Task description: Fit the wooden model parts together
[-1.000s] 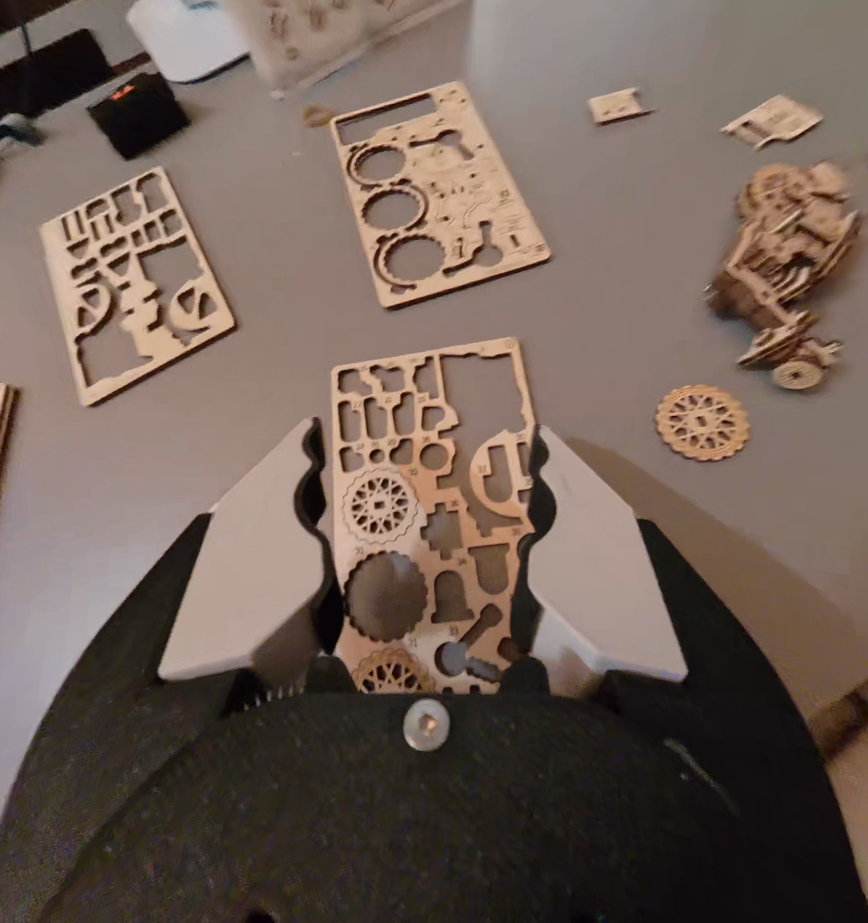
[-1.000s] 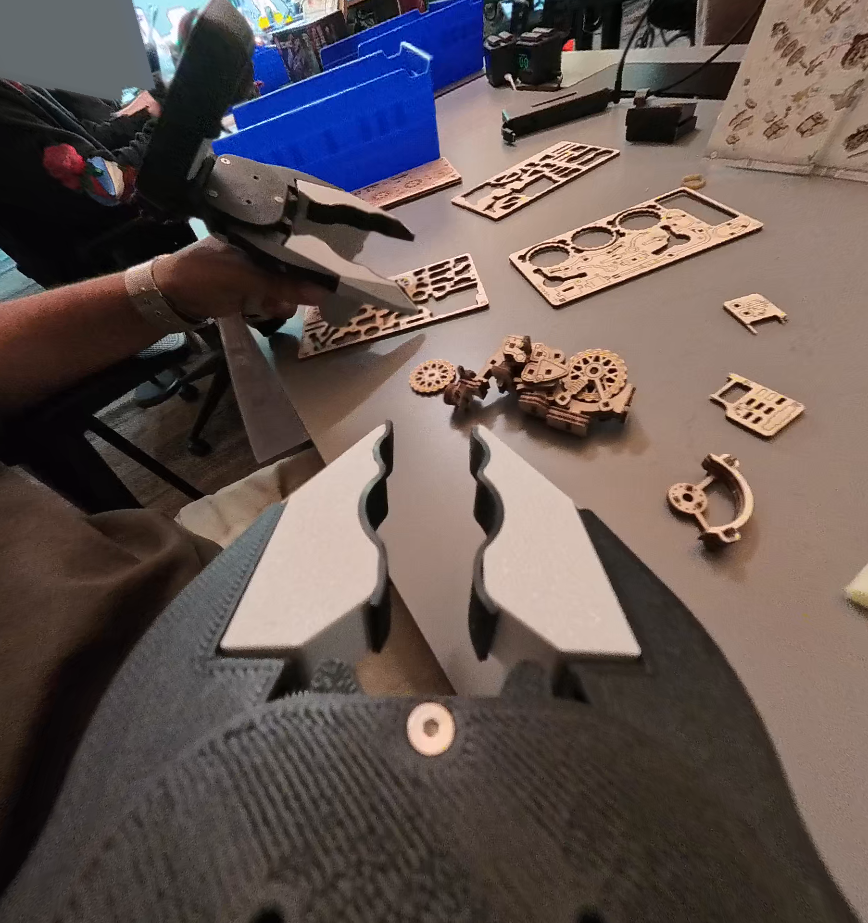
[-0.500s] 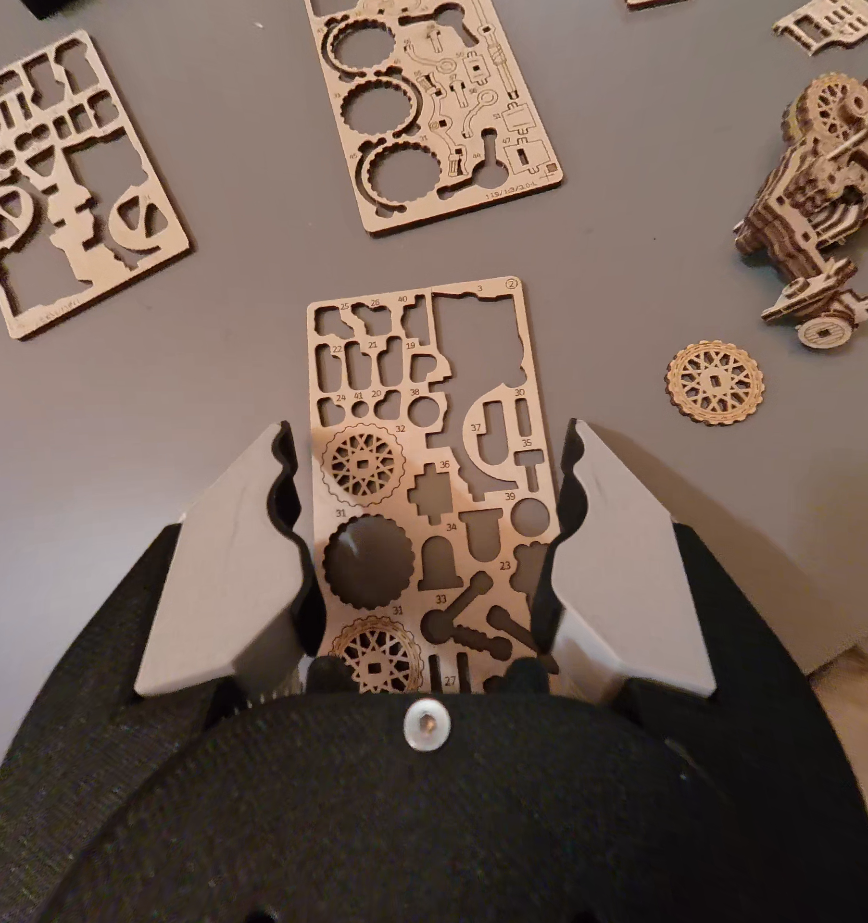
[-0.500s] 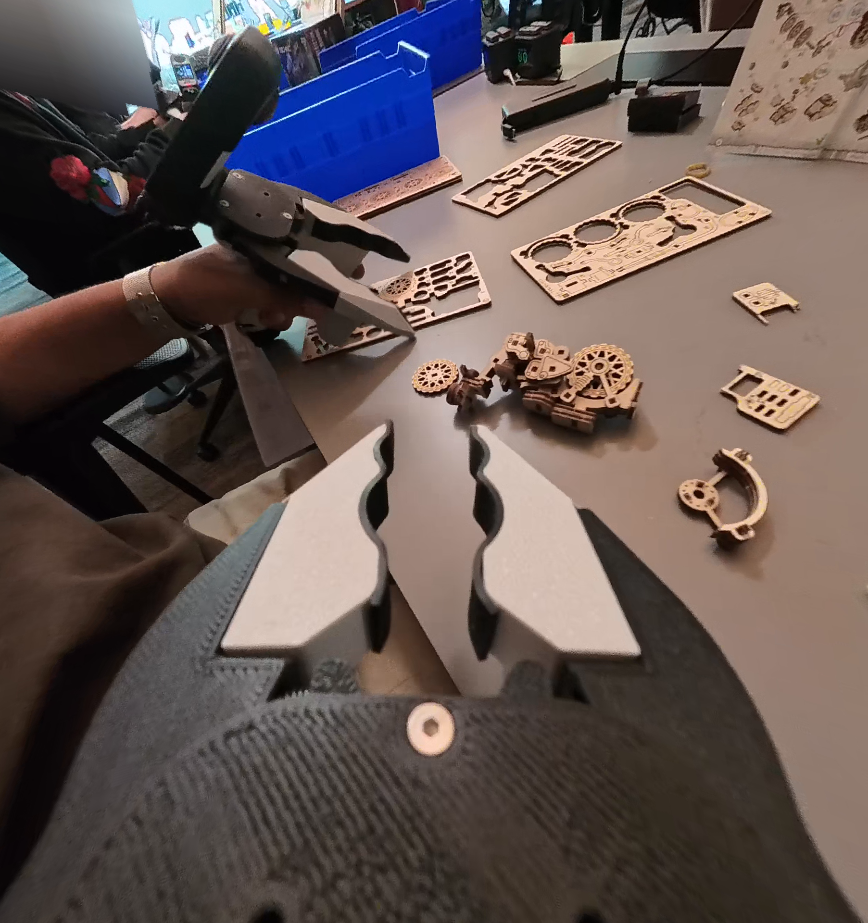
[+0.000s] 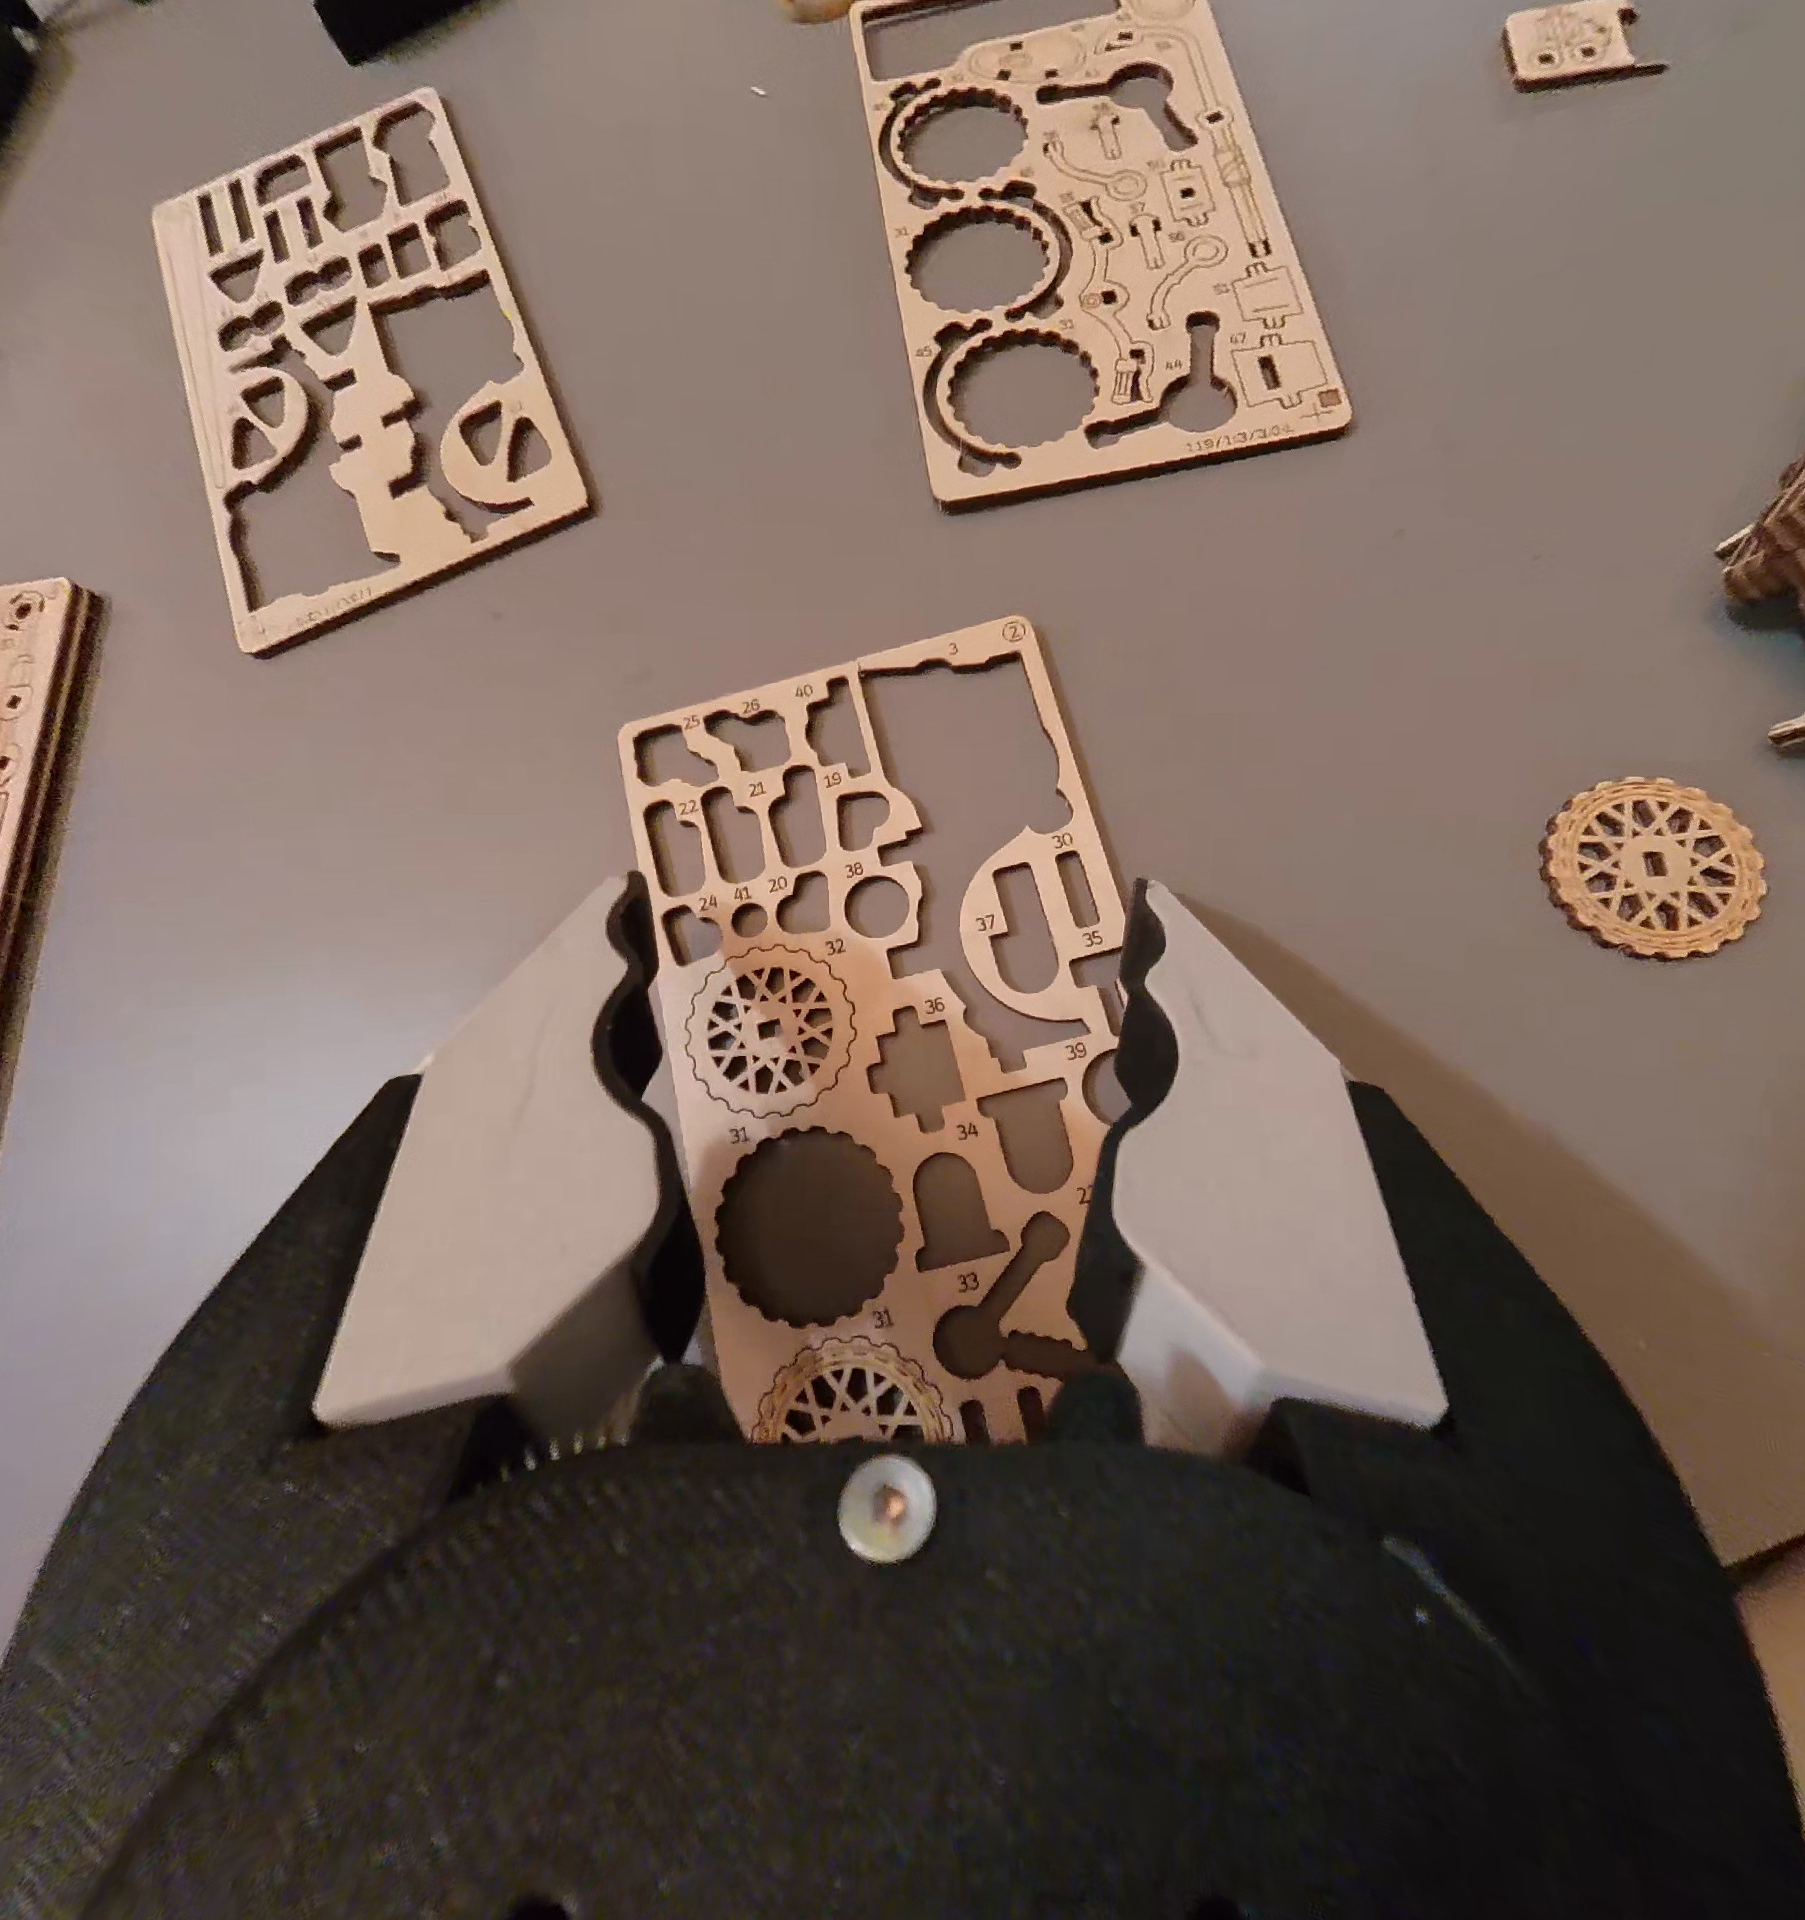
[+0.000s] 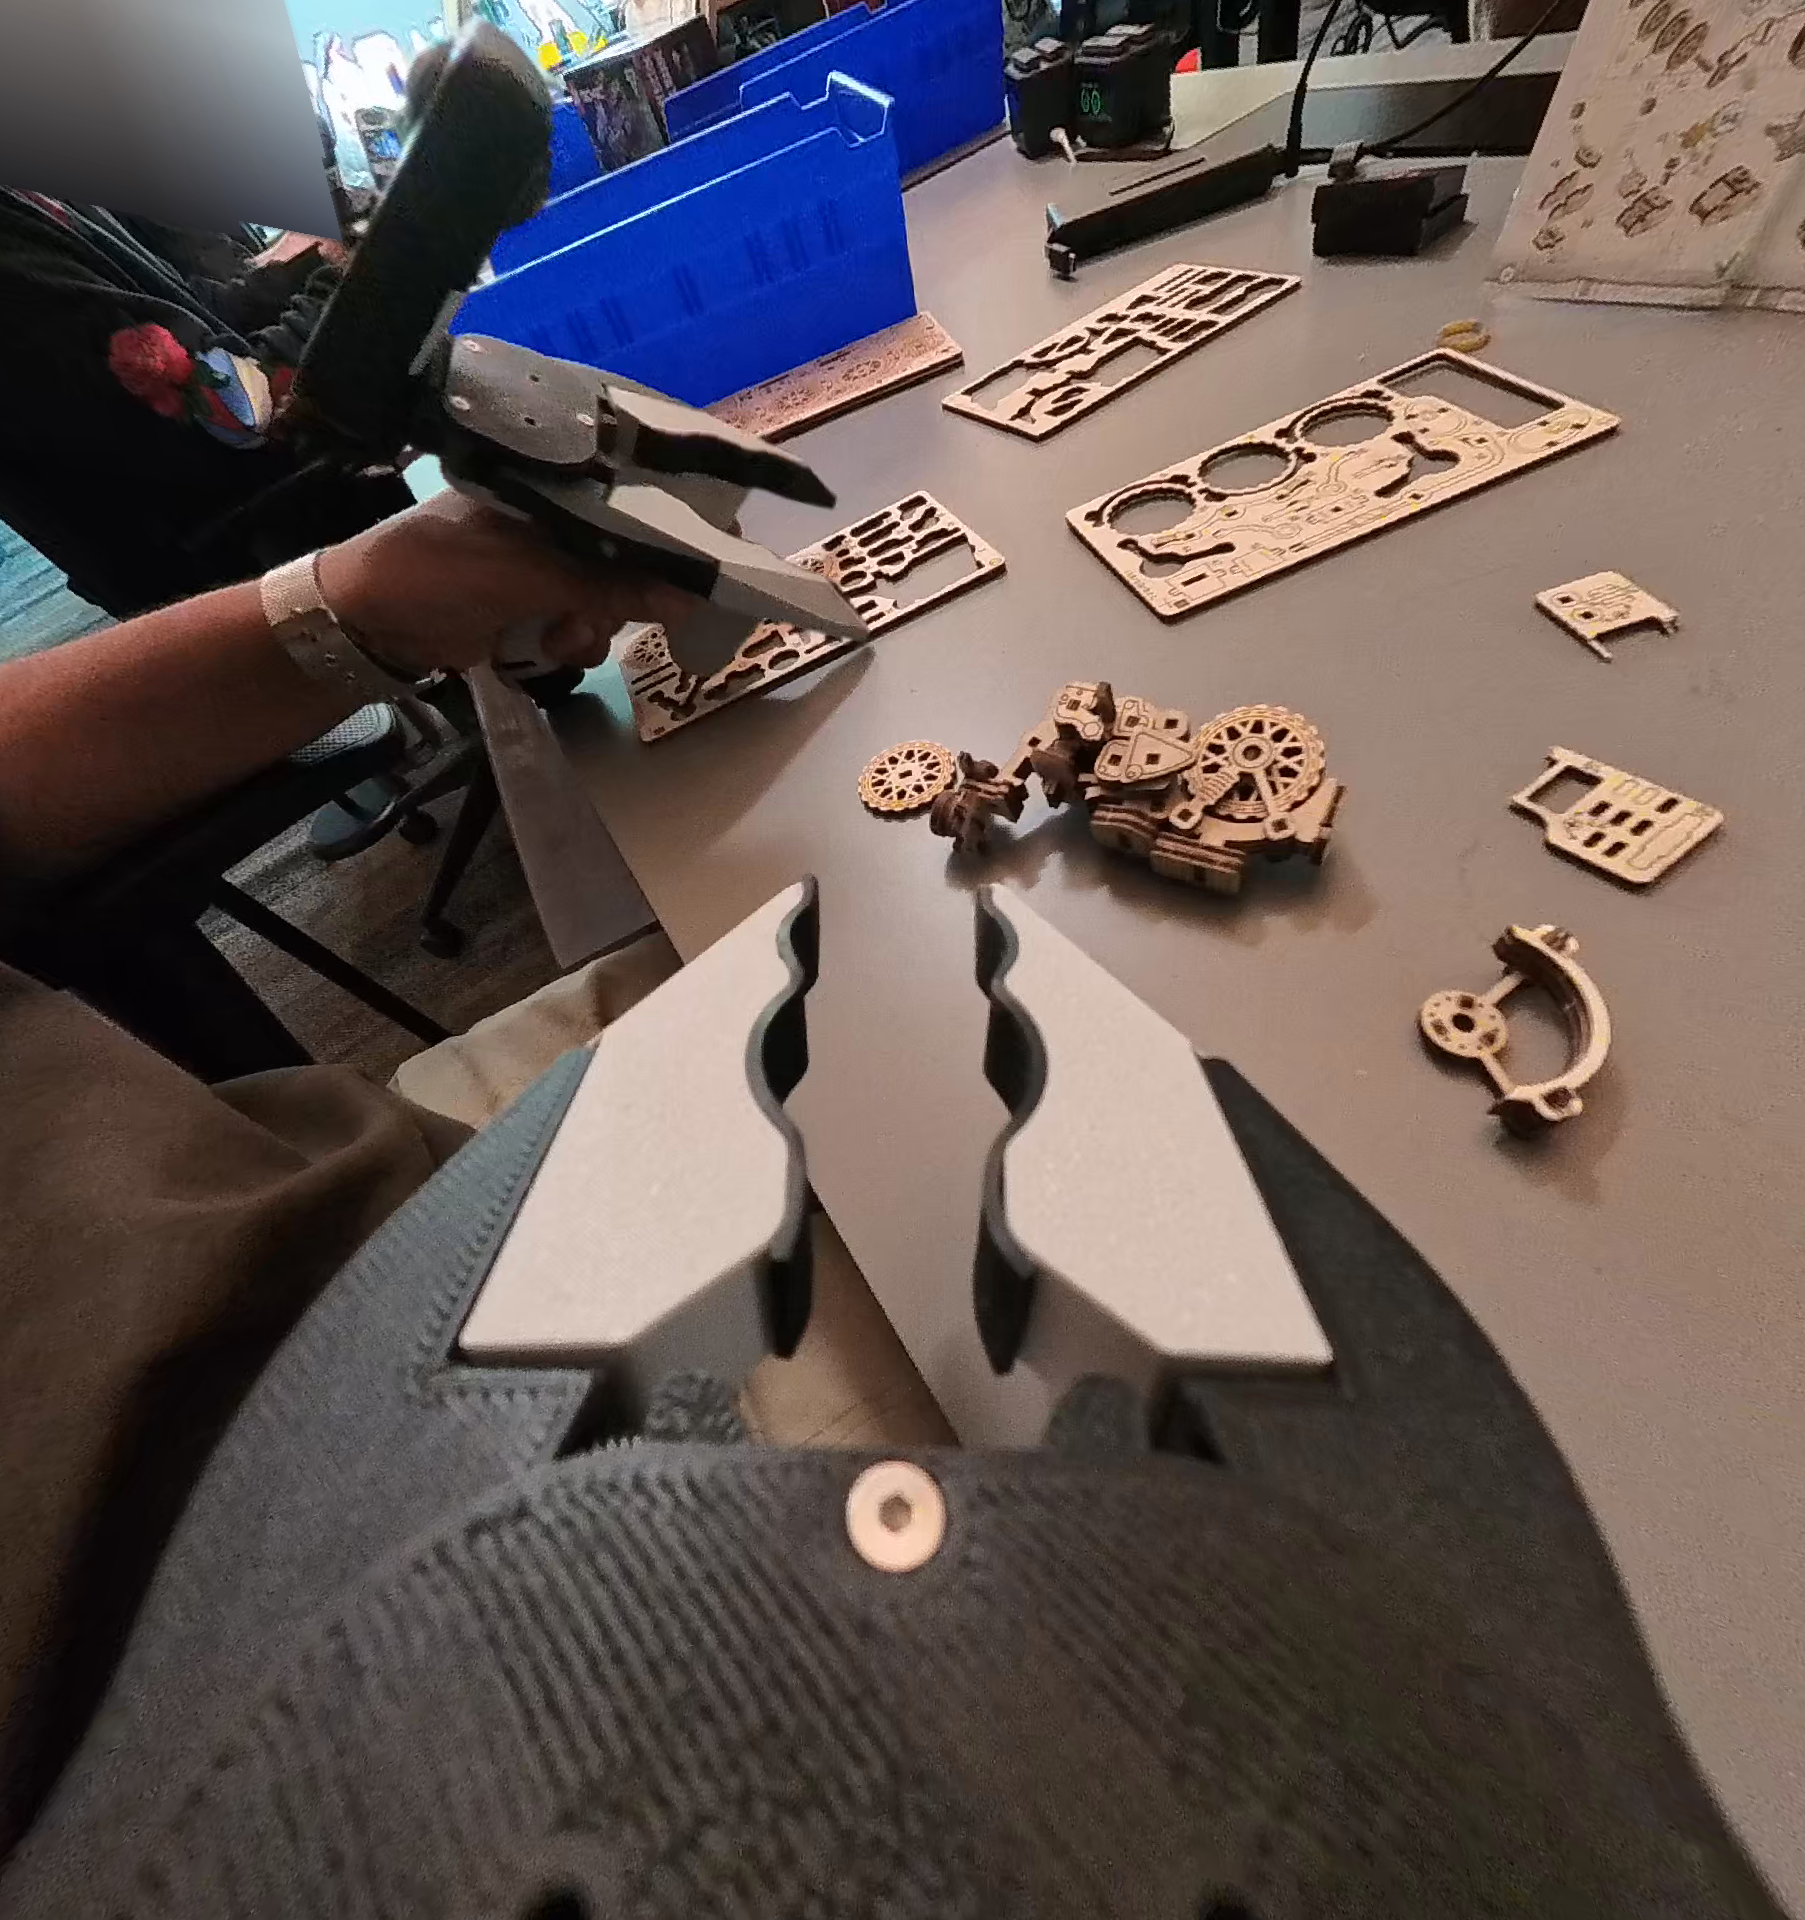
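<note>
- Left claw [image 5: 887, 925] spread wide, astride a wooden parts sheet [image 5: 856, 831]; whether it grips: can't tell.
- Sheet's long axis runs w/ the fingers, far end pointing away, near end by the table [image 5: 1293, 644] edge.
- Right claw [image 6: 896, 935] apart, holding nothing, over the near table edge.
- Loose gear [image 5: 1654, 883] lies well right of the sheet; bare table between.

The table [image 5: 1293, 644] is finished in plain matt grey. The wooden part sheets, including the nearest sheet [image 5: 856, 831], are pale tan with dark-edged cut-outs. The loose gear [image 5: 1654, 881] is marked by a lattice spoke pattern. The assembled model [image 6: 1158, 790] is shown in darker brown. The left gripper [image 5: 885, 914] and right gripper [image 6: 896, 914] are fitted with light grey fingers, black wavy pads and ribbed black bodies. The bins [image 6: 732, 239] are bright blue.
</note>
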`<action>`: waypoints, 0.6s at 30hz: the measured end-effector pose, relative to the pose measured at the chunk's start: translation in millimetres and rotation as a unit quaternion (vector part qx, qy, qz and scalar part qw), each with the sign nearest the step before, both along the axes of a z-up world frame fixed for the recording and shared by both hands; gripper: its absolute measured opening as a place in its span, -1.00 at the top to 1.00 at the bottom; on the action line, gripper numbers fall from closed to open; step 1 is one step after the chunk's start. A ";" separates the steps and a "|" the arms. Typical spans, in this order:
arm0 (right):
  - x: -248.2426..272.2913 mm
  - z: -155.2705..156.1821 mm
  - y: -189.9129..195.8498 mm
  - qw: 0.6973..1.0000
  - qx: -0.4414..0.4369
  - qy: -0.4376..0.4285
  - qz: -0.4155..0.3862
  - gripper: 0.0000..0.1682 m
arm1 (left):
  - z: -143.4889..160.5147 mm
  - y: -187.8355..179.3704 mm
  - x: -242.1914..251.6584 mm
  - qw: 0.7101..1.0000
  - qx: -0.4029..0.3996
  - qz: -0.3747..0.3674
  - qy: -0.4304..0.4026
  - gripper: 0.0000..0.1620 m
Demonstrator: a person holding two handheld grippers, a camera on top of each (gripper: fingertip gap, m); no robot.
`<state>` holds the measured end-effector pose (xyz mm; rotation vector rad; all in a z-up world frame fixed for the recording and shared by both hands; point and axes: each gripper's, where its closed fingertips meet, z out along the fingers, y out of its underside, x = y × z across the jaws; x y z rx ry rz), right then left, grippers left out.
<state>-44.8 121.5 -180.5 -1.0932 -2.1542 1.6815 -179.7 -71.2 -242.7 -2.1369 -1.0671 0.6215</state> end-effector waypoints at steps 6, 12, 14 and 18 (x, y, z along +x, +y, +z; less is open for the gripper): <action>-4.6 -2.9 1.8 1.000 0.013 0.003 -0.001 0.65 | 26.1 25.3 12.0 0.997 0.046 -0.039 0.045 -0.12; -26.5 -7.5 9.3 1.000 0.028 0.009 -0.006 0.63 | 39.3 92.8 62.5 0.980 0.114 -0.163 0.029 -0.13; -34.3 -12.6 13.1 0.999 0.048 0.012 -0.005 0.63 | 35.9 111.4 74.7 0.974 0.105 -0.196 0.031 -0.10; -51.6 -19.5 19.0 0.996 0.081 0.024 -0.001 0.63 | 22.1 135.2 84.4 0.969 0.053 -0.239 0.038 -0.04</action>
